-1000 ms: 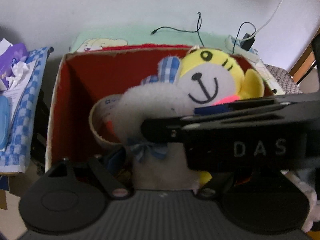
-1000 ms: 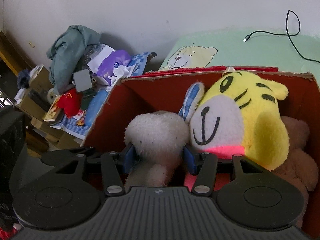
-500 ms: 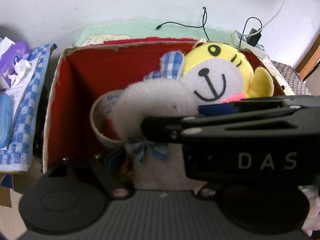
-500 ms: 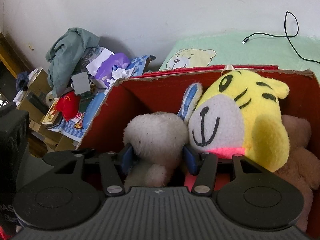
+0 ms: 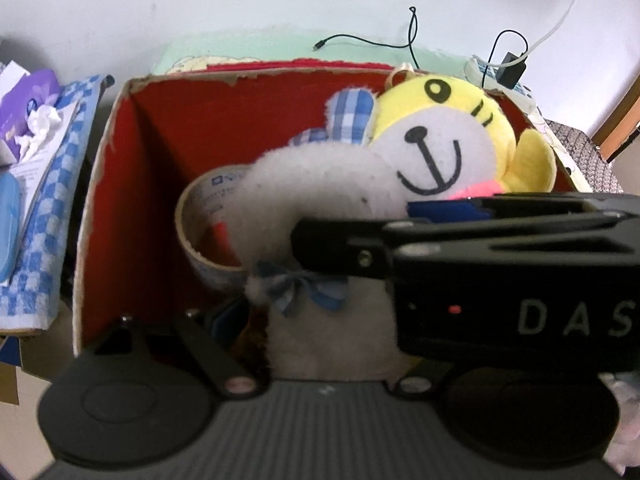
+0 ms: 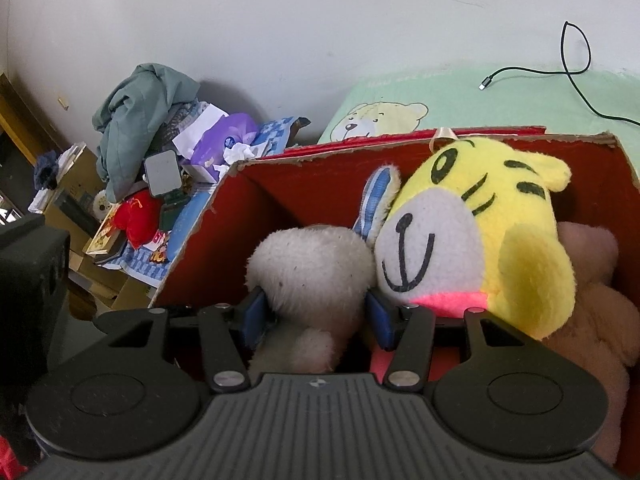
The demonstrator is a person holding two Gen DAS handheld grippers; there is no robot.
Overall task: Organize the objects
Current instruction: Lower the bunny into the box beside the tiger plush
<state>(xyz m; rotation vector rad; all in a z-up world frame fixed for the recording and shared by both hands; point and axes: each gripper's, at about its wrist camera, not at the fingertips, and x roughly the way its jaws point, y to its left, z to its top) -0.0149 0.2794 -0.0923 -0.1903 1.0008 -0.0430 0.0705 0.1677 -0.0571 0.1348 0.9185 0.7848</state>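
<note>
right tongs [image 6: 314,316] clamped on the white plush toy [image 6: 316,268], blue pads pressed into both its sides, low in the red cardboard box [image 6: 256,216]. left tongs [image 5: 316,340] just been opening, apart round the toy's body. yellow tiger plush [image 6: 492,232] touching it, toward the box's far wall.

Two wrist views, close, angled down, sharing red box [image 5: 132,184]
</note>
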